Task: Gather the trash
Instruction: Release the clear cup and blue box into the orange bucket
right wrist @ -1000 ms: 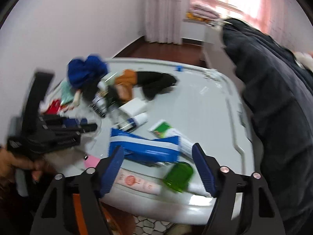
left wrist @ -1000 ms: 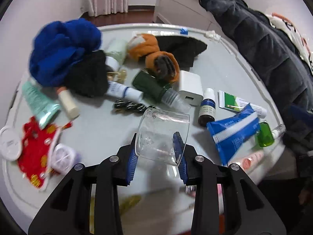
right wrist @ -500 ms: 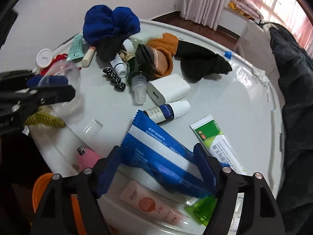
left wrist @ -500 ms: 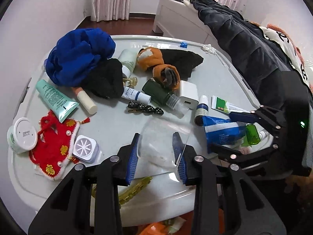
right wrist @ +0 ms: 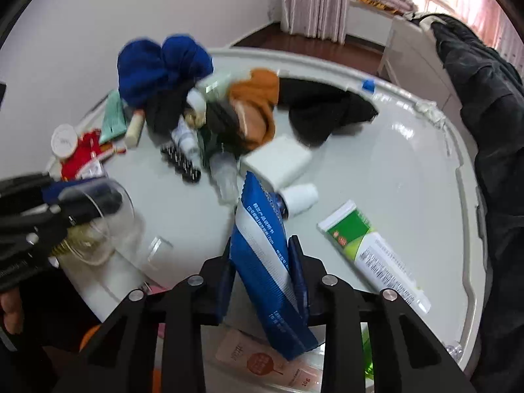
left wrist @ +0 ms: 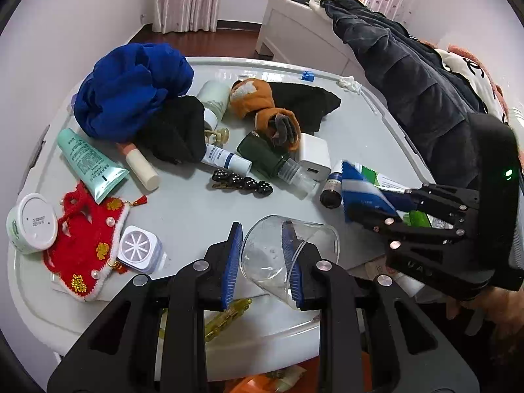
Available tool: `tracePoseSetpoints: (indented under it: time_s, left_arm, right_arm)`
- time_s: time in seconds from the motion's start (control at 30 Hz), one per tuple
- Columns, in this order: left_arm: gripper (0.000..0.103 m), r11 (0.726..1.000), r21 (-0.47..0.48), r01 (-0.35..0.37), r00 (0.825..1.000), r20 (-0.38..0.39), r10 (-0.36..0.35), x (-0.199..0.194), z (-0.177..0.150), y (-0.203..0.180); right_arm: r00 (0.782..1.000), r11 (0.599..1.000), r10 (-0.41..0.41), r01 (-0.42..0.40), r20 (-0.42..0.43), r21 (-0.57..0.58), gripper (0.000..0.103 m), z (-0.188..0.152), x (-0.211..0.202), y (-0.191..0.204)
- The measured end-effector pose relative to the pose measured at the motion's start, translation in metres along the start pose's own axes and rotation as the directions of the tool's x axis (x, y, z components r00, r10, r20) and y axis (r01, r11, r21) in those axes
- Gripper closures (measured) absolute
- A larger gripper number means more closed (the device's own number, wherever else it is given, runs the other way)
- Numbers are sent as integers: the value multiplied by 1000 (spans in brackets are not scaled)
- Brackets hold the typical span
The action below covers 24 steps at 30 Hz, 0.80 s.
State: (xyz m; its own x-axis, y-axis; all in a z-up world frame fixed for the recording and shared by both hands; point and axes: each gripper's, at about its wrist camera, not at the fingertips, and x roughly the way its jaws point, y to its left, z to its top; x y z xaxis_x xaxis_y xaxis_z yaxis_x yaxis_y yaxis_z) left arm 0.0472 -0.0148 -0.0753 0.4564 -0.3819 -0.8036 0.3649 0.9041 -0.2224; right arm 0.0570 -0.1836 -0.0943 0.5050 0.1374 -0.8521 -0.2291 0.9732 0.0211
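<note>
a clear plastic cup (left wrist: 288, 258) is held by the left gripper (left wrist: 262, 262), one blue pad inside the cup and the other pad outside it, so that the cup's wall is pinched between them. the cup is tipped with its open mouth turned away from the camera and is carried above the near edge of the white table (left wrist: 183, 203). in the right wrist view the same cup (right wrist: 108, 219) and the left gripper (right wrist: 75, 203) are seen at the left edge, over the table's corner.

a blue and white wrapper (right wrist: 268, 262) is clamped between the pads of the right gripper (right wrist: 262, 271). the wrapper is held upright and a little tilted, its upper end reaching past the fingertips and its lower end hanging below them toward the camera. in the left wrist view the right gripper (left wrist: 386, 209) is seen from the side at the right, with the wrapper (left wrist: 360, 190) sticking out of its closed fingers above the table's right part.

on the table behind the wrapper a white charger block (right wrist: 278, 160) and a small white-capped bottle (right wrist: 298, 196) are found, and a green and white tube (right wrist: 370, 249) lies just to the right of the gripper. a pink sachet (right wrist: 262, 360) is seen below the wrapper at the near edge. a blue cloth (left wrist: 131, 91), a red knitted pouch (left wrist: 85, 242) and a black bead hair clip (left wrist: 242, 181) lie farther left, well apart from both grippers.
</note>
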Motion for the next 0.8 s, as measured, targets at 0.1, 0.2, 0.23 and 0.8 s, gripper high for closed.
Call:
tracePoseSetpoints:
  time_s: [0.1,0.2,0.23,0.8]
  left_arm:
    - [78,1000,-3,1,1000,7,-1,-4,1,0]
    - [78,1000,20,-1,1000,21,1,-16,-1,-5]
    - [78,1000,28,-1,1000,24,0,-21,-2,-8]
    - [61,998,-3,68,916,-395,-64,-47,-182,-37]
  right_arm:
    - [998,999,21,-22,56,23,72,5,-19,-1]
    - [994,998,54,-57,97,31,72,8,-44,0]
    - [992,997,63,-67,112,32,72,7,-53,1]
    - [881,942,333,-301,-335,147,54,-186,-31,88]
